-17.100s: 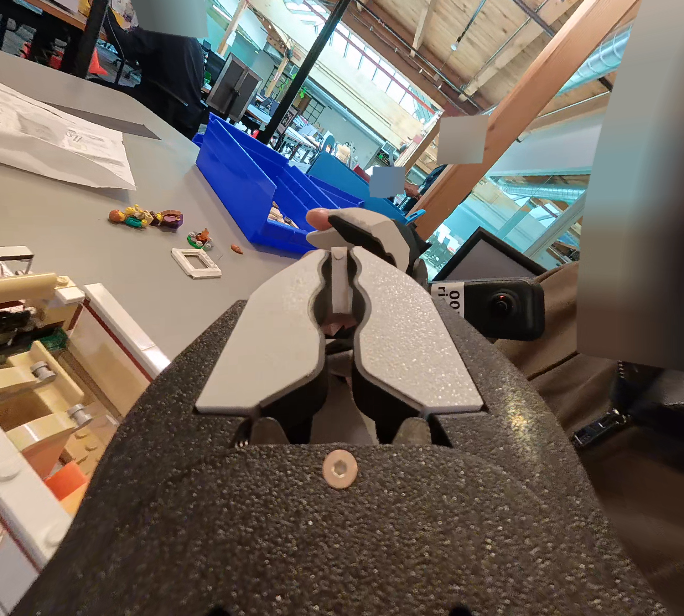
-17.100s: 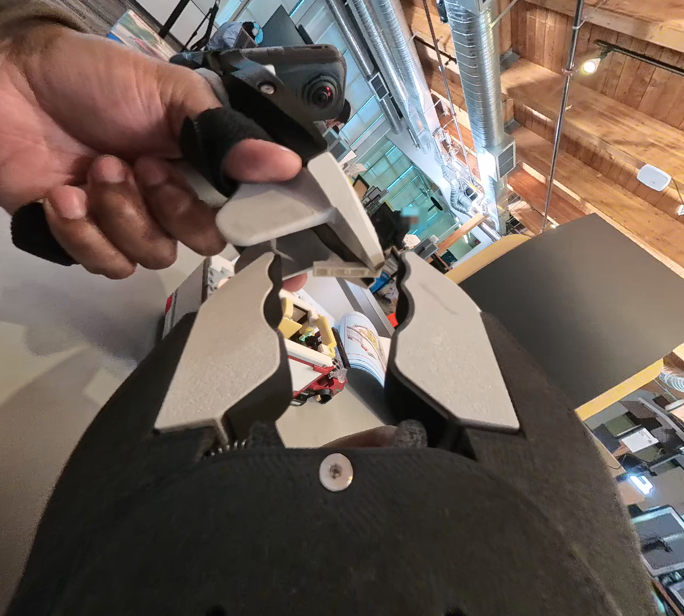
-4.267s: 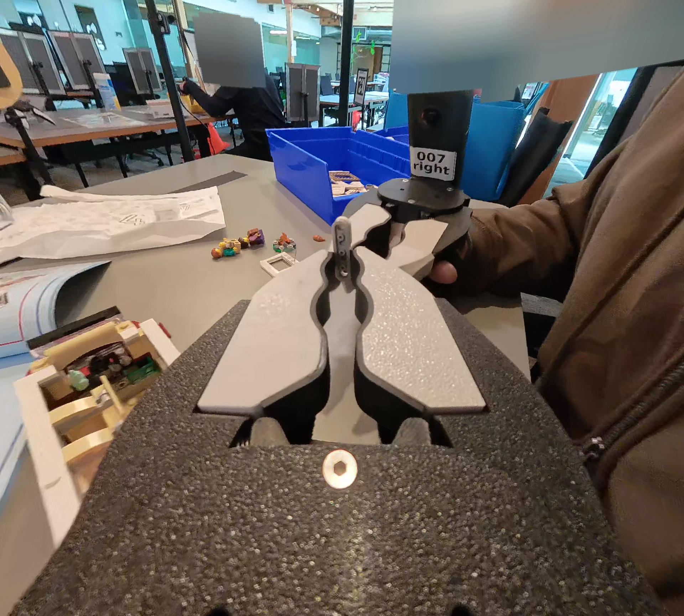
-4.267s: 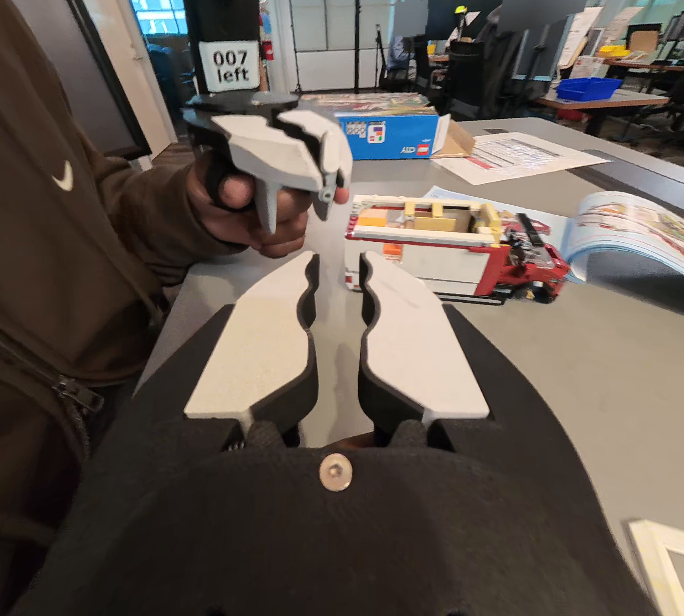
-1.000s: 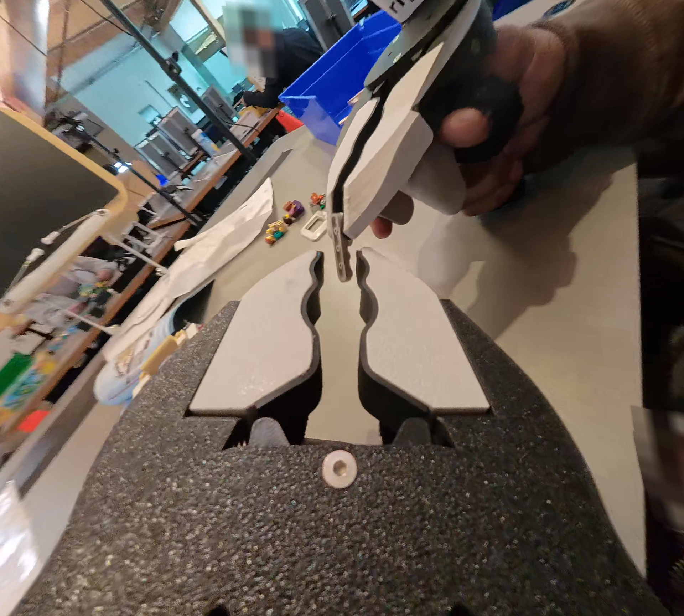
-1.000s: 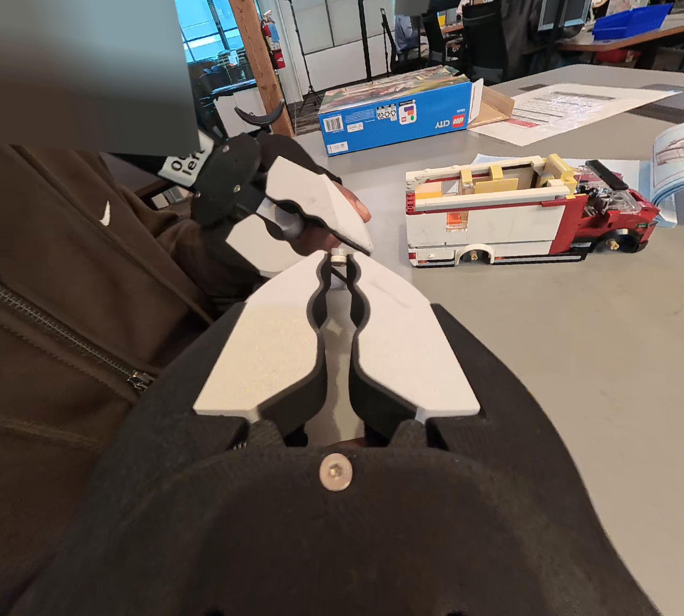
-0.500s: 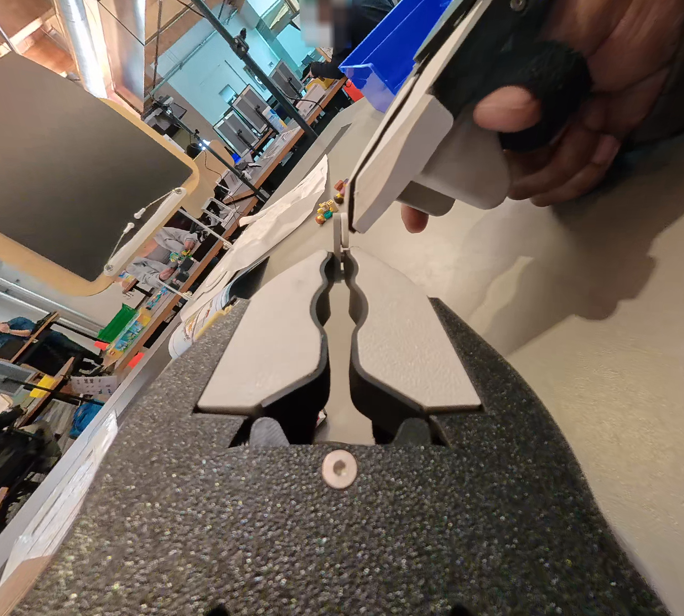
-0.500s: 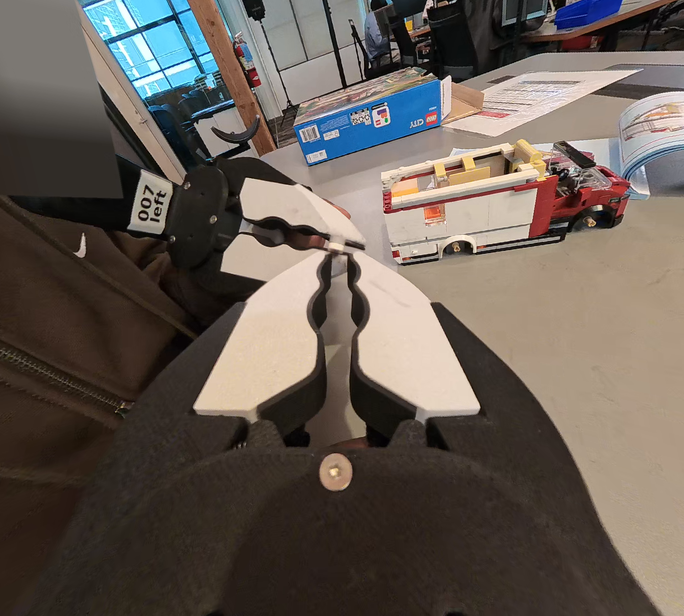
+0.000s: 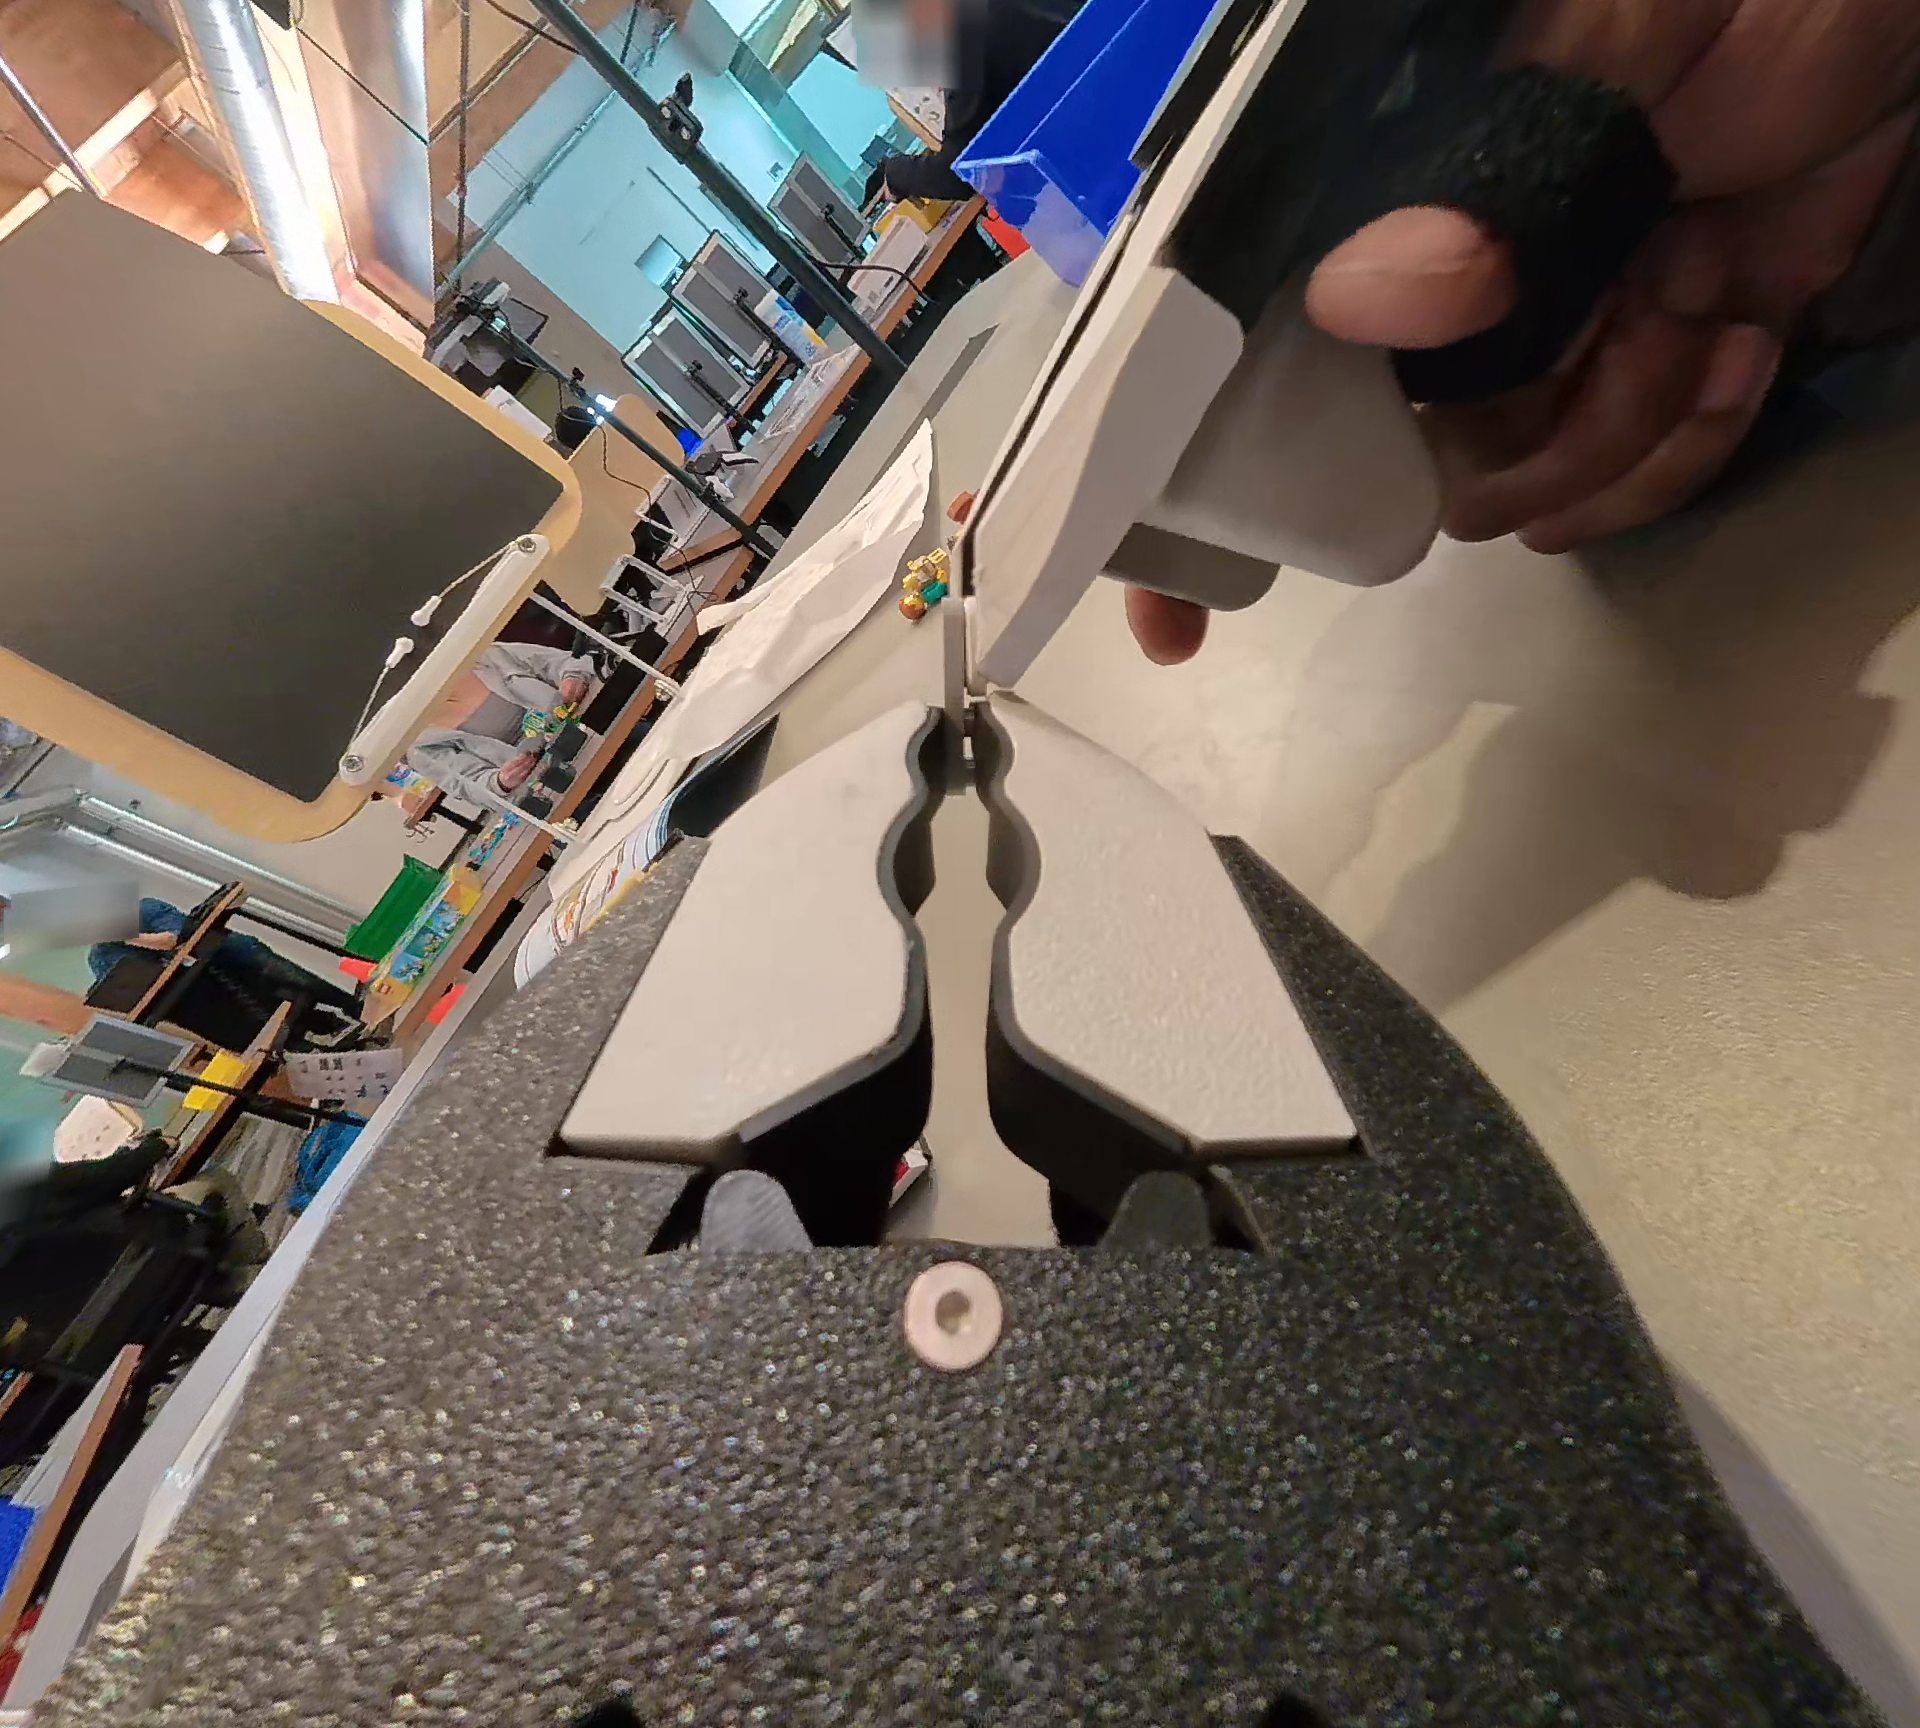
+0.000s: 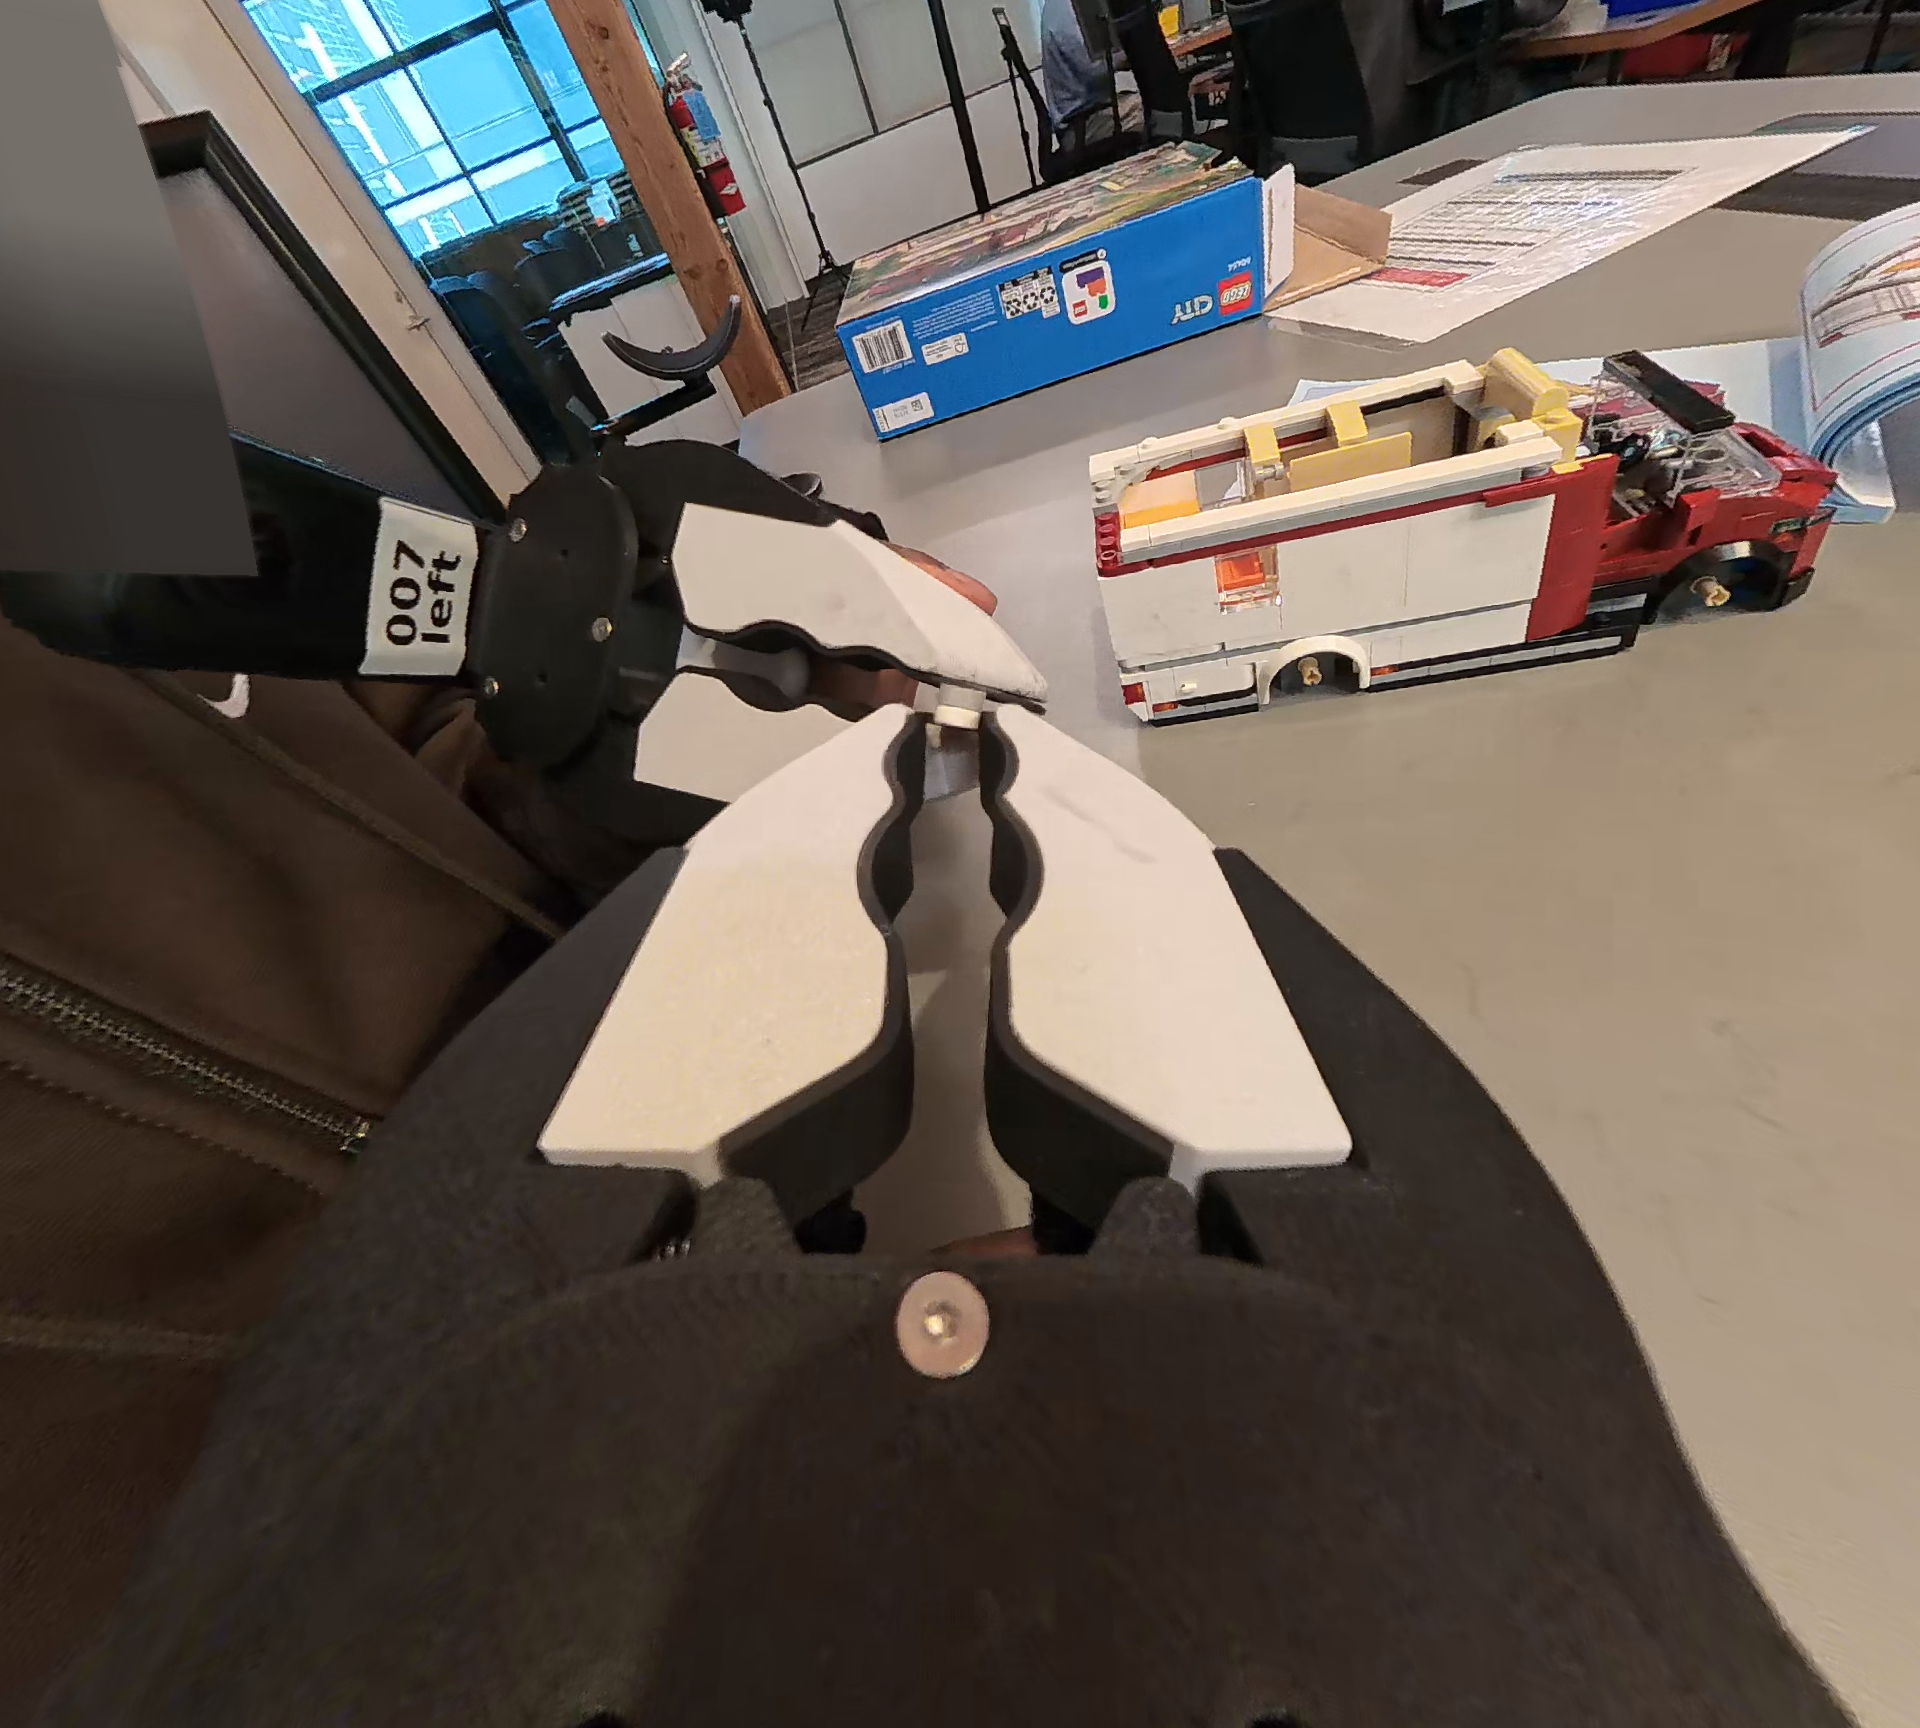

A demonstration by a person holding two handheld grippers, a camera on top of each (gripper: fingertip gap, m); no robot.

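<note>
My left gripper is shut on a thin small grey plate piece that stands up out of its fingertips. The right gripper's fingers come down from the upper right in a person's hand and meet the same piece at its top. In the right wrist view my right gripper is shut on that piece, whose round stud shows between the tips. The left gripper's fingers reach in from the left and clamp it too. Both grippers hold it above the grey table.
A red and white toy brick truck stands on the table to the right, with a blue box, a printed sheet and an open booklet behind. A blue bin, a sheet of paper and small loose figures lie beyond the left gripper. My left and right fingertips are right by each other.
A second ago my left jaws stood open around the piece held by the right gripper; they have since closed on it. Both grippers stay joined at the piece and have tilted a little.
</note>
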